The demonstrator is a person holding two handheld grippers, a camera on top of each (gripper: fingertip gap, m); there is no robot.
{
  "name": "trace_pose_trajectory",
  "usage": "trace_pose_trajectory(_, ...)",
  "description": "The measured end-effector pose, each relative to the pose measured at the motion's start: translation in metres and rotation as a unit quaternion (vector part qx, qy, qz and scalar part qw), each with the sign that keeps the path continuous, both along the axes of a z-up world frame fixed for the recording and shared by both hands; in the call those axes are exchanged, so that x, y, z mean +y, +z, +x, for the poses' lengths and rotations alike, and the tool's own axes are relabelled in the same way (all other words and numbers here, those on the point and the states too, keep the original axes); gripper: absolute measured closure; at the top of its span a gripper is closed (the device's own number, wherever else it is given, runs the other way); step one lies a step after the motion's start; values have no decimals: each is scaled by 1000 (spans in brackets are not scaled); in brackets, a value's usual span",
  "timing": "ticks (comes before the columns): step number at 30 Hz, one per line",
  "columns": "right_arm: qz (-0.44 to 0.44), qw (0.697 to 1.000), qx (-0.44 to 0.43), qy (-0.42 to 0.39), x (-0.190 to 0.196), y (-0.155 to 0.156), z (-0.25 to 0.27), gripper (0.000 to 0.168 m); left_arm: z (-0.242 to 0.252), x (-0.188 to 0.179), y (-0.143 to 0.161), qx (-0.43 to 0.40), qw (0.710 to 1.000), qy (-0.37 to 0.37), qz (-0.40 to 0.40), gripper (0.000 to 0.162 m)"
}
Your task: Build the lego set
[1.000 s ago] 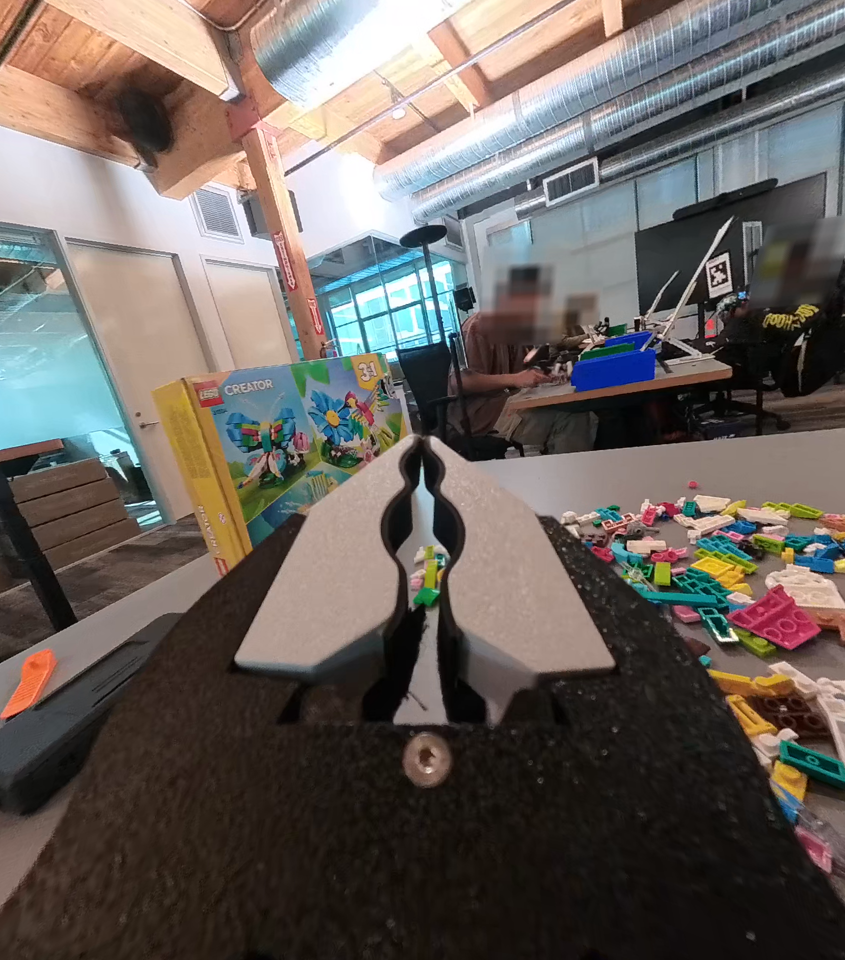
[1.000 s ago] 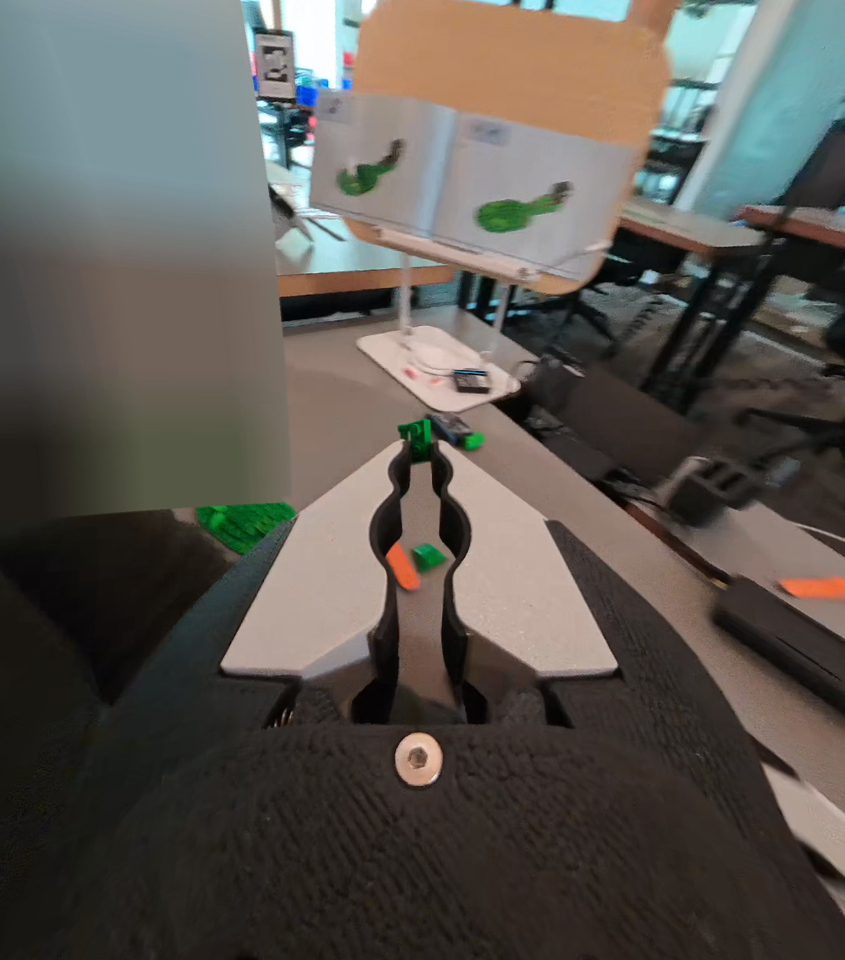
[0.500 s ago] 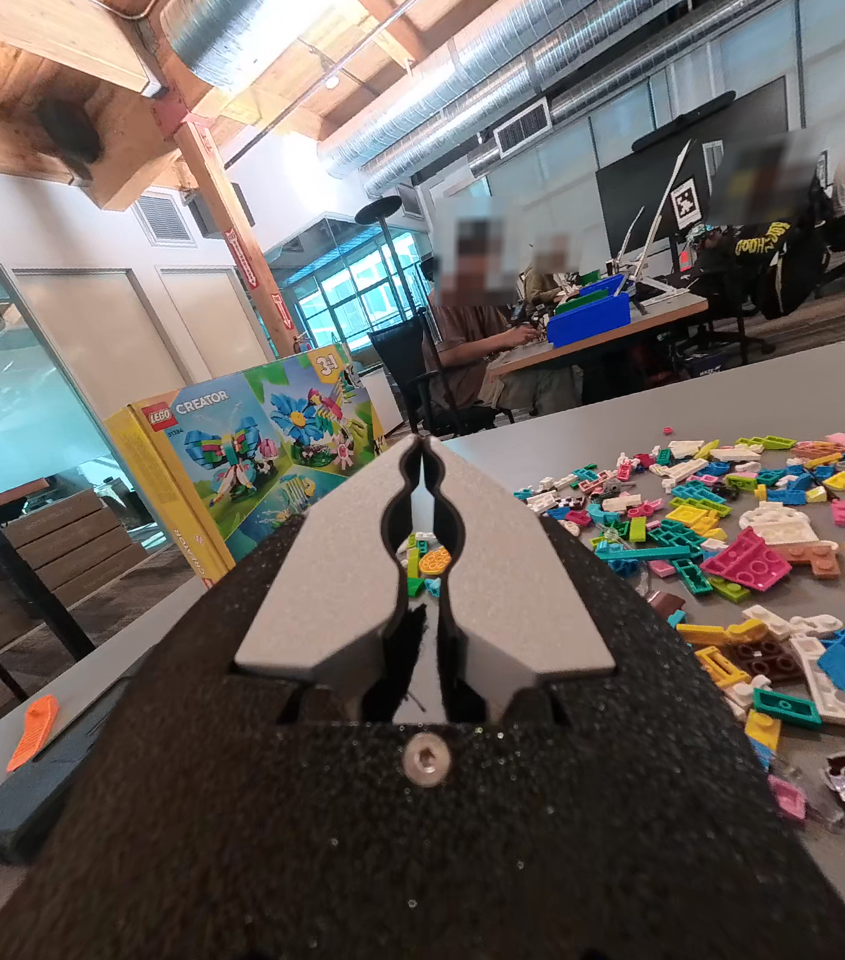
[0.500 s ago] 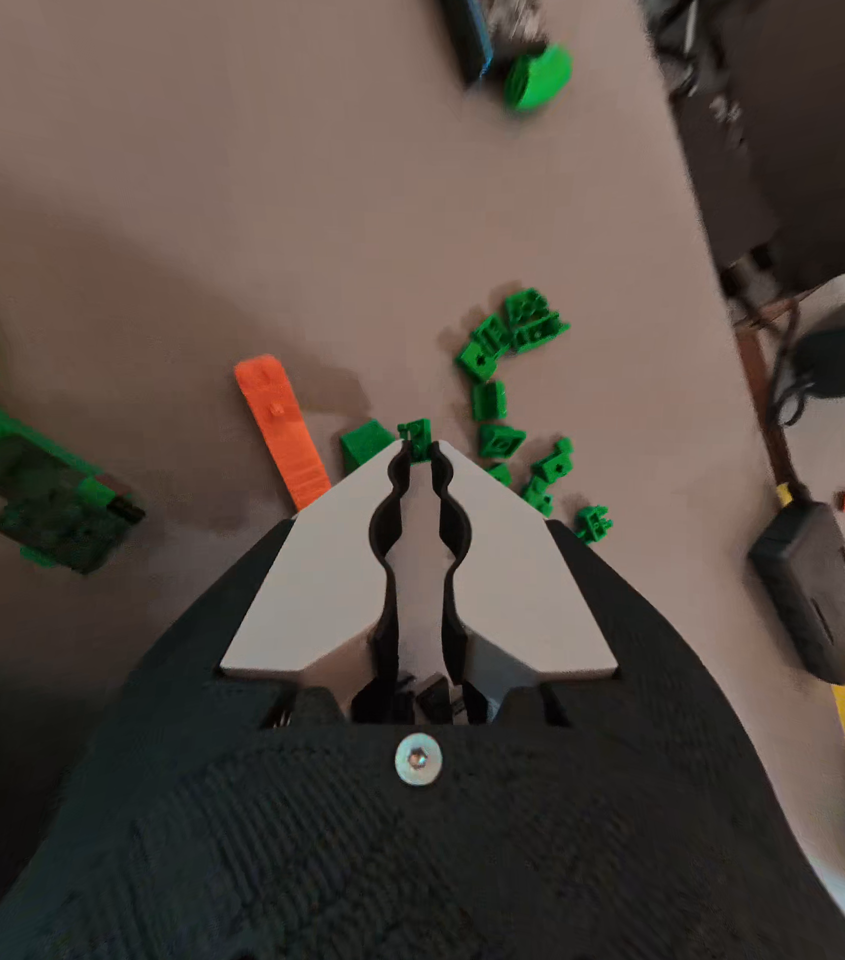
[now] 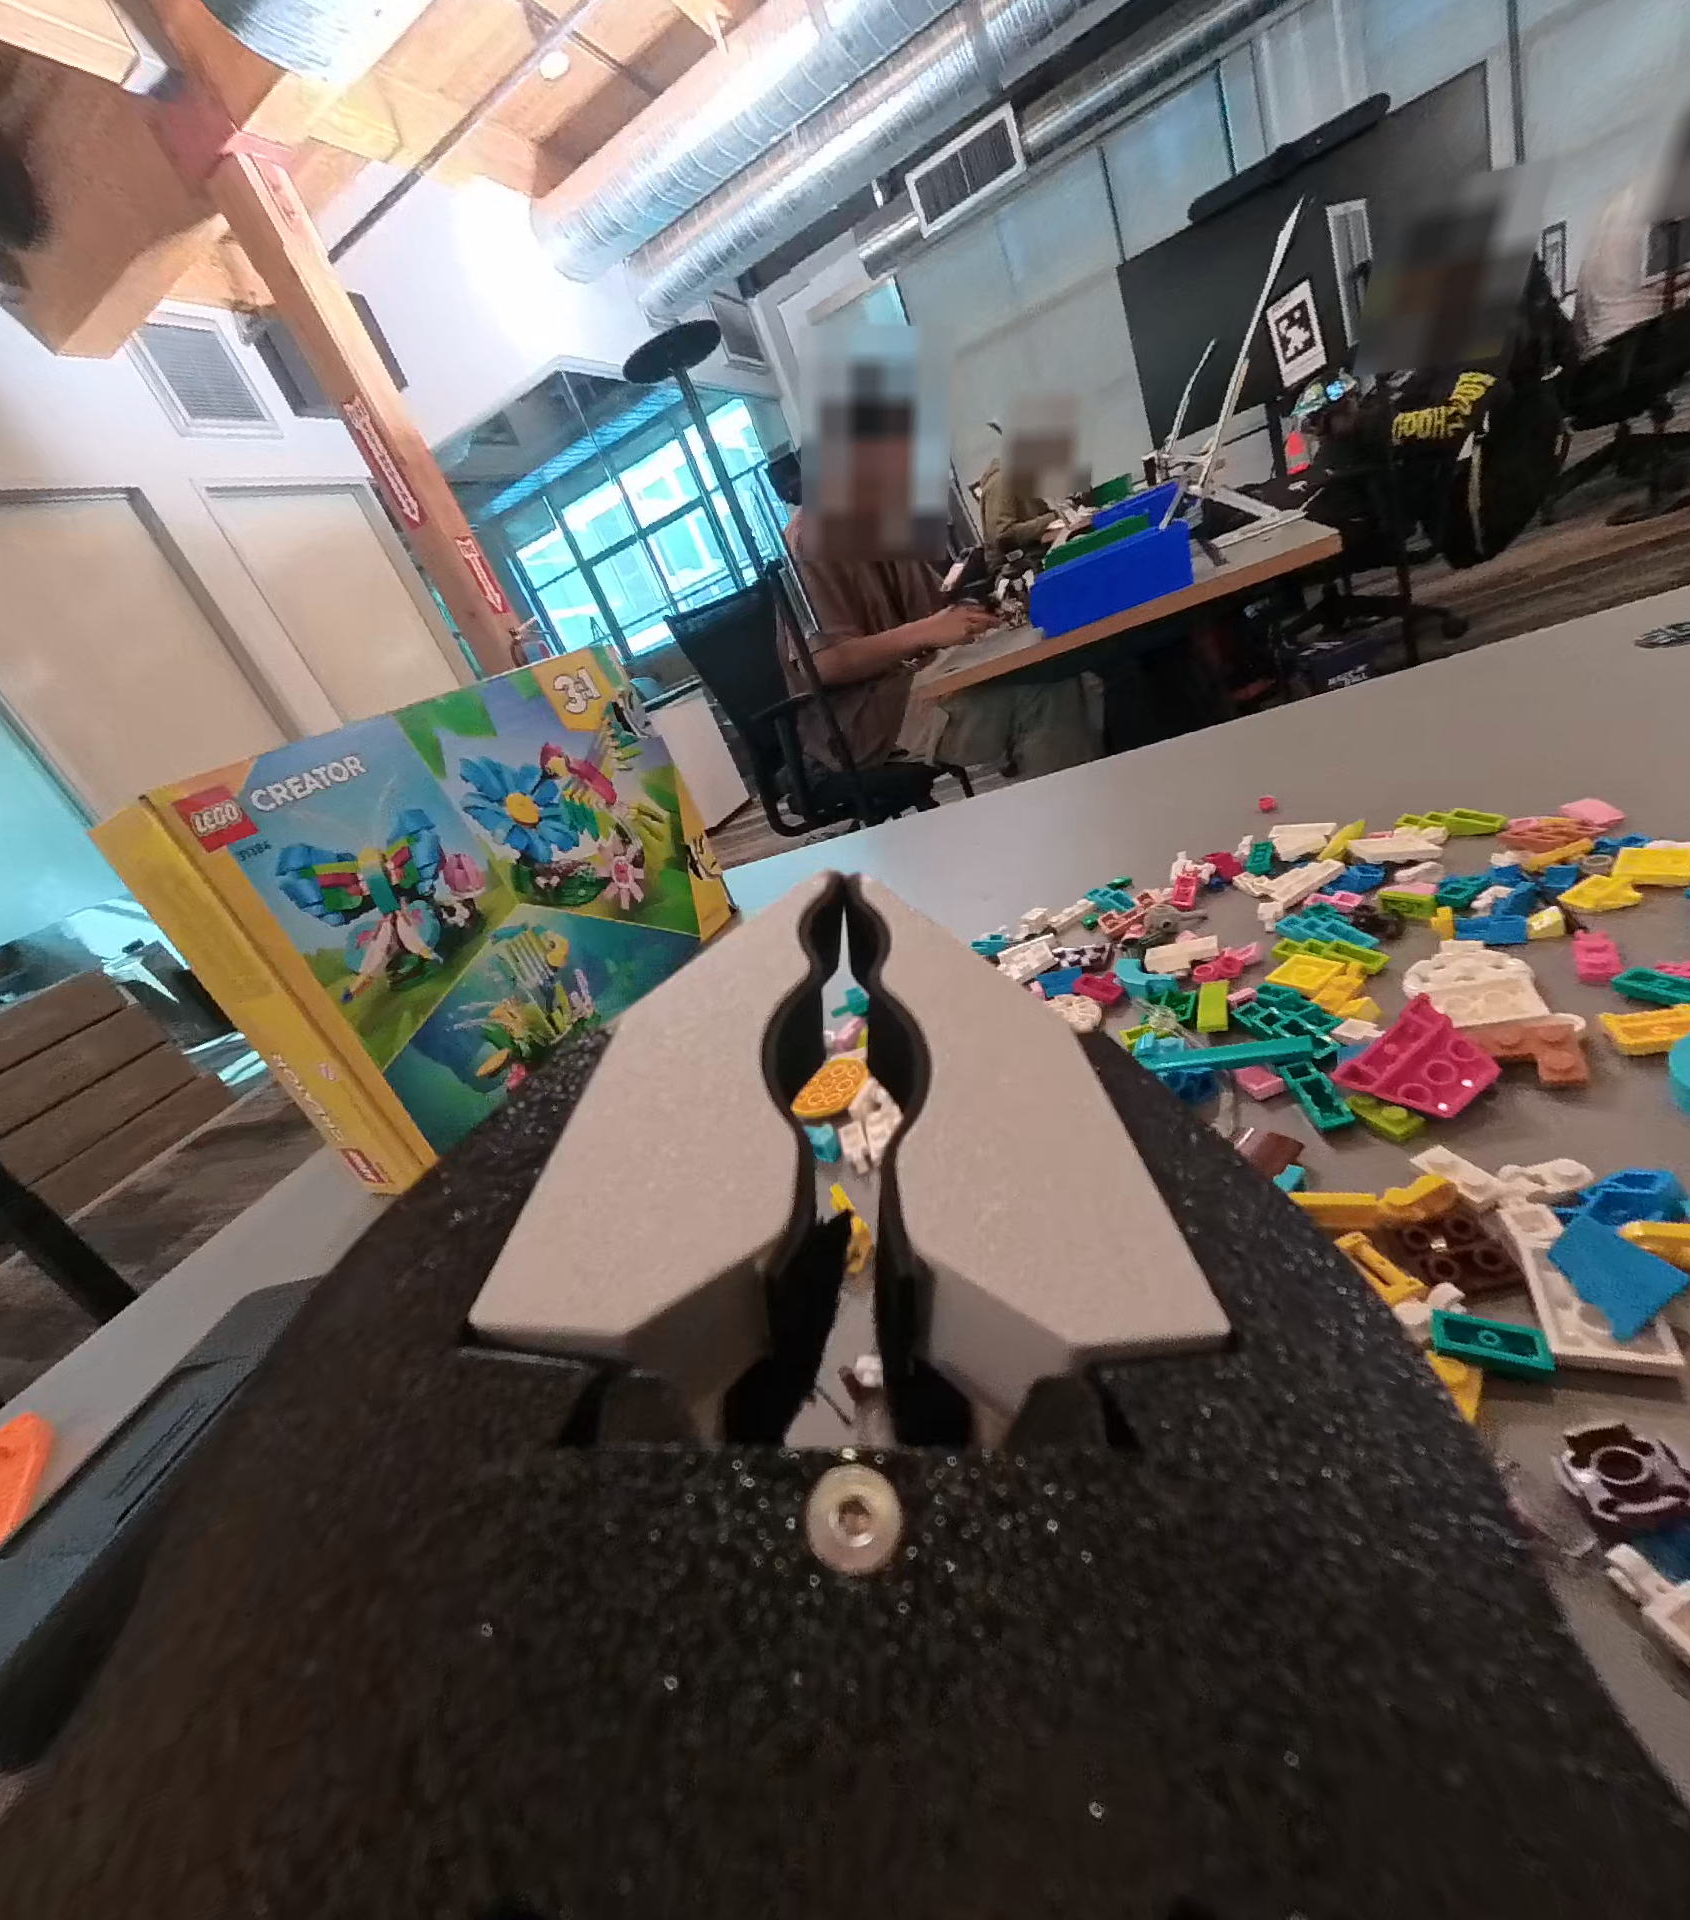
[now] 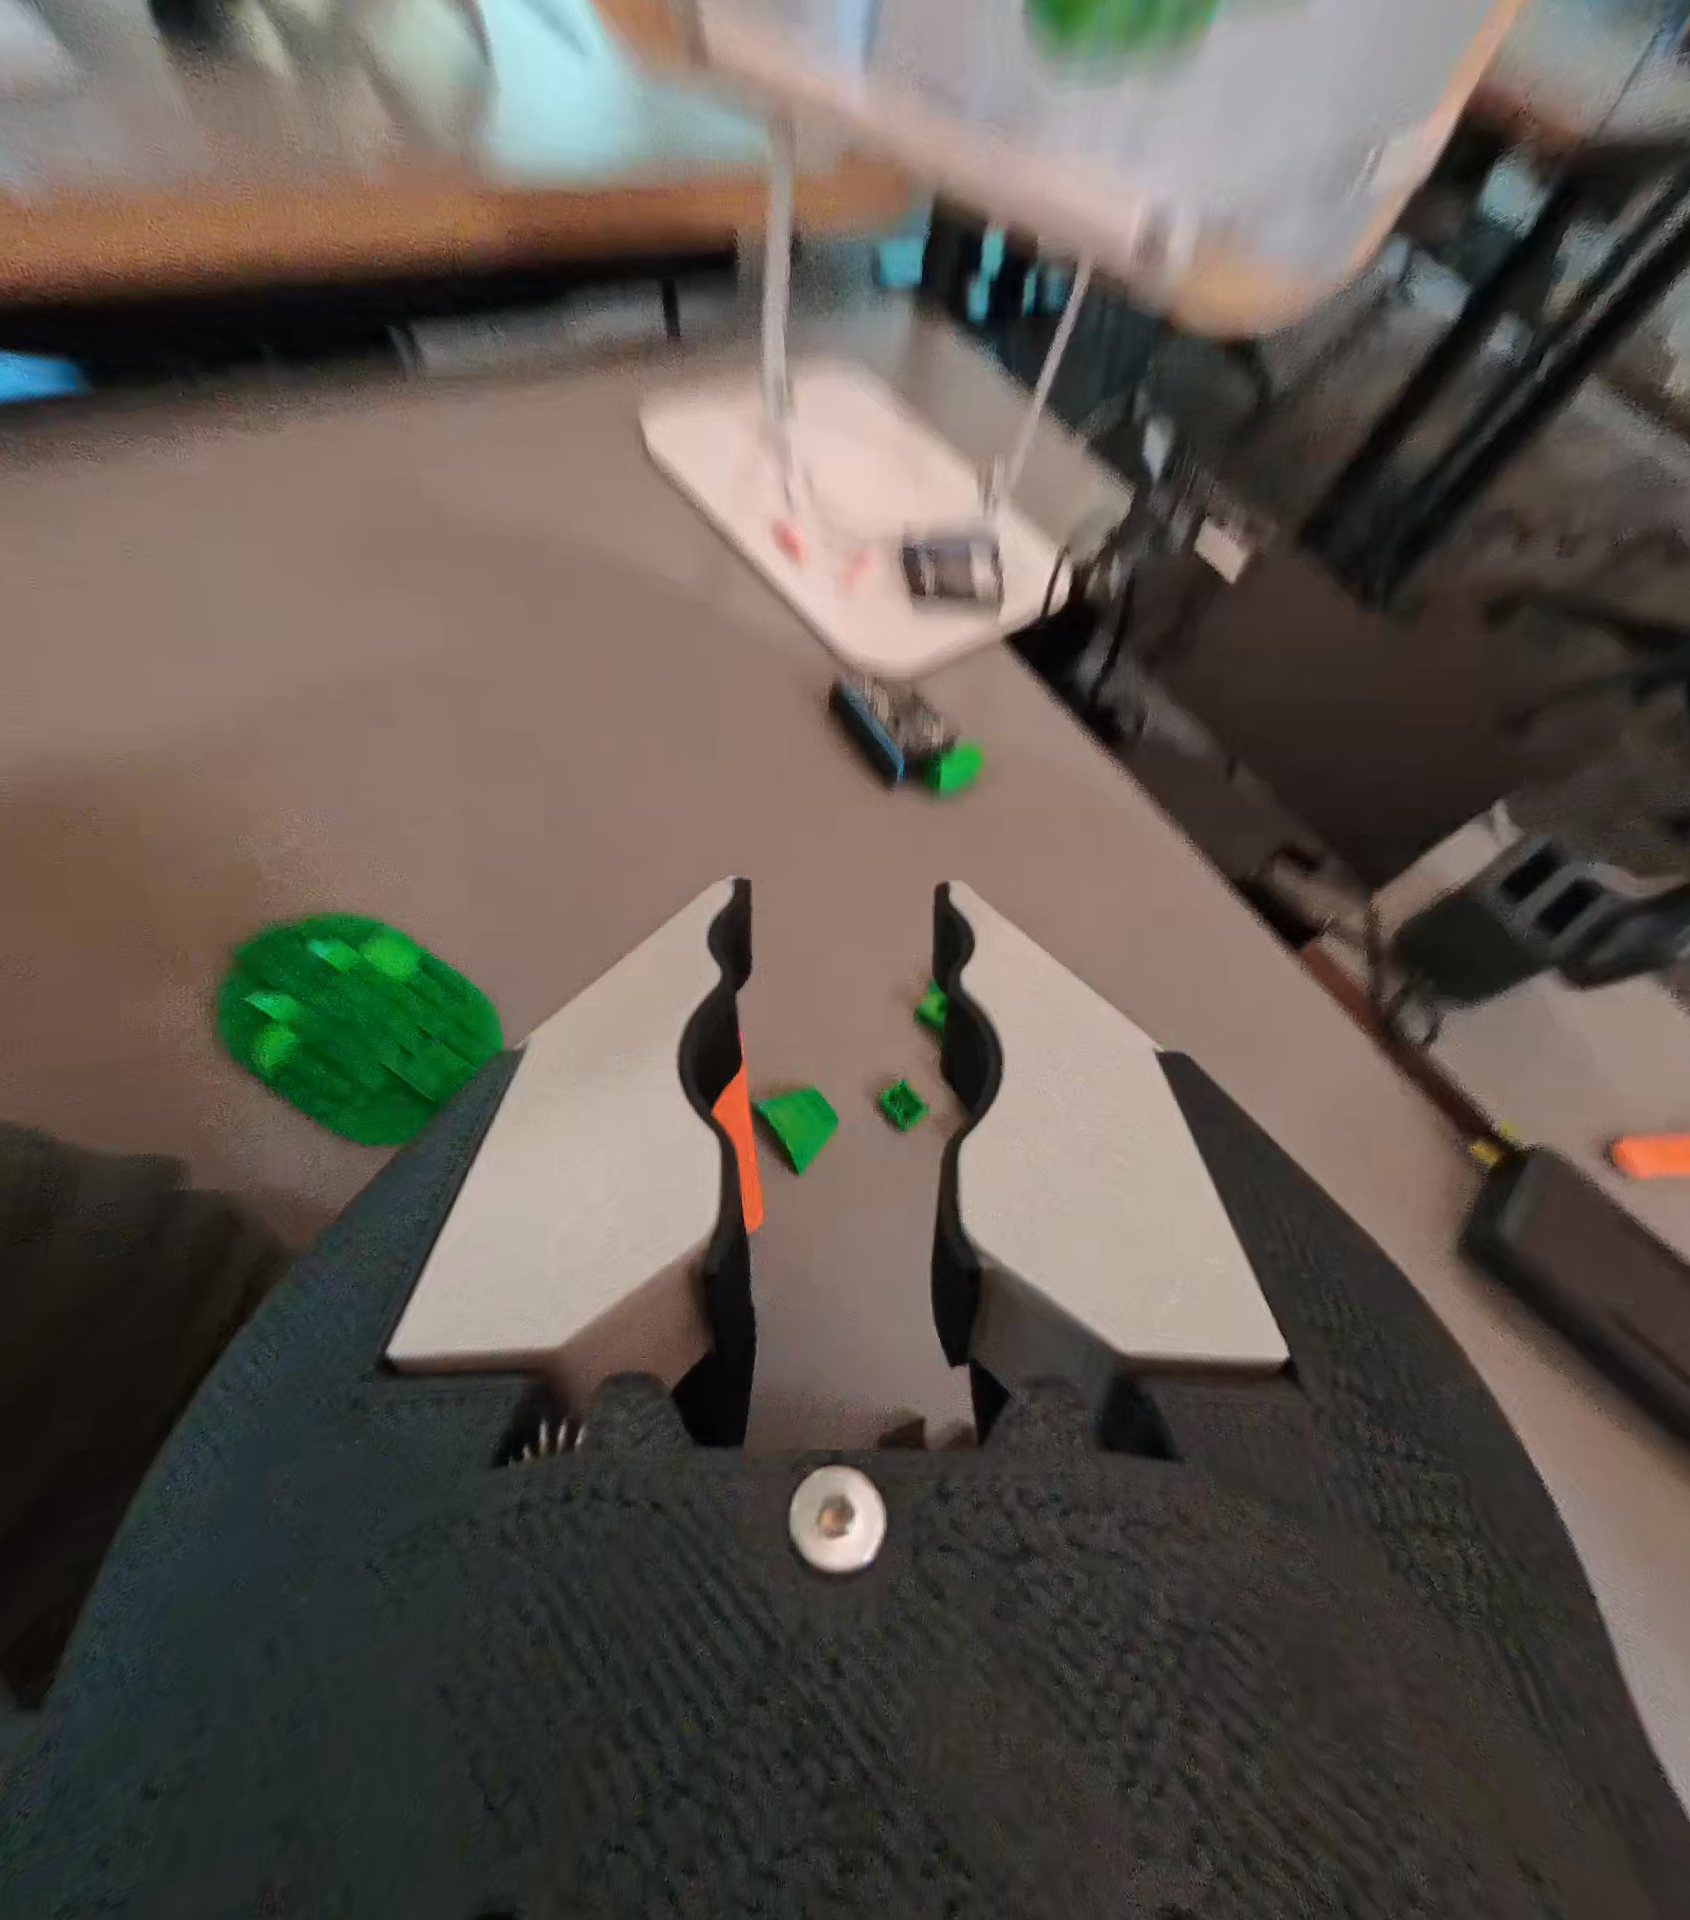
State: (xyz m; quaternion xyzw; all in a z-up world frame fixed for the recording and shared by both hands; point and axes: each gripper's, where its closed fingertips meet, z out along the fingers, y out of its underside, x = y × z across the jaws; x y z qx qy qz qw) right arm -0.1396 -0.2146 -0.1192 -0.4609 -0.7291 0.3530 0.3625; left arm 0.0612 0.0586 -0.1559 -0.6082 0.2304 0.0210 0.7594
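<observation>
In the left wrist view my left gripper [image 5: 843, 883] is shut and empty above the grey table [image 5: 1443, 727]. A spread of loose coloured lego pieces [image 5: 1392, 997] lies to its right and ahead. In the right wrist view my right gripper [image 6: 841, 888] is open and empty. Below it lie small green pieces [image 6: 799, 1127], a tiny green one [image 6: 901, 1101] and an orange brick separator [image 6: 739, 1143], partly hidden by the left finger. A green round build [image 6: 353, 1023] lies to the left. The right view is blurred.
The lego box [image 5: 405, 914] stands at the table edge left of the pile. A black box [image 6: 1641, 1320] with an orange tool [image 6: 1688, 1153] beyond it lies at the right edge. A white stand base [image 6: 851, 520] and a small blue-green build [image 6: 908, 732] are farther off. People sit at a far desk.
My right gripper has opened and let go of the small green piece, and has tilted up from looking straight down. My left gripper has swung slightly right toward the pile, still shut.
</observation>
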Motion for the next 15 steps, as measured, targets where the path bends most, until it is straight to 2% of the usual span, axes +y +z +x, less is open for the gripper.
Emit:
trace_pose_trajectory(1, -9, 999, 38, 8, 1, 28, 12, 138, 0, 0, 0, -2, 1000, -1, -2, 162)
trace_pose_trajectory(3, 17, 994, 108, -16, 29, 74, 43, 145, 0, -2, 0, -8, 1000, -12, -7, 162)
trace_pose_trajectory(5, 56, 984, 144, -86, 88, 93, 81, 153, -2, -5, 4, -18, 1000, -22, -1, 162)
trace_pose_trajectory(6, 68, 980, 135, -131, 126, 90, 103, 153, -4, -5, 6, -24, 999, -22, 3, 162)
trace_pose_trajectory(8, 90, 976, 72, -186, 194, 56, 146, 153, -14, -5, 11, -36, 999, -11, 13, 162)
trace_pose_trajectory(10, 120, 969, -36, -214, 253, 3, 193, 153, -23, -4, 13, -55, 998, 2, 16, 162)
trace_pose_trajectory(12, 139, 958, -145, -204, 292, -47, 235, 154, -26, -3, 14, -72, 997, 0, 15, 162)
trace_pose_trajectory(15, 150, 946, -231, -173, 326, -91, 269, 155, -26, -3, 13, -70, 997, 1, 14, 162)
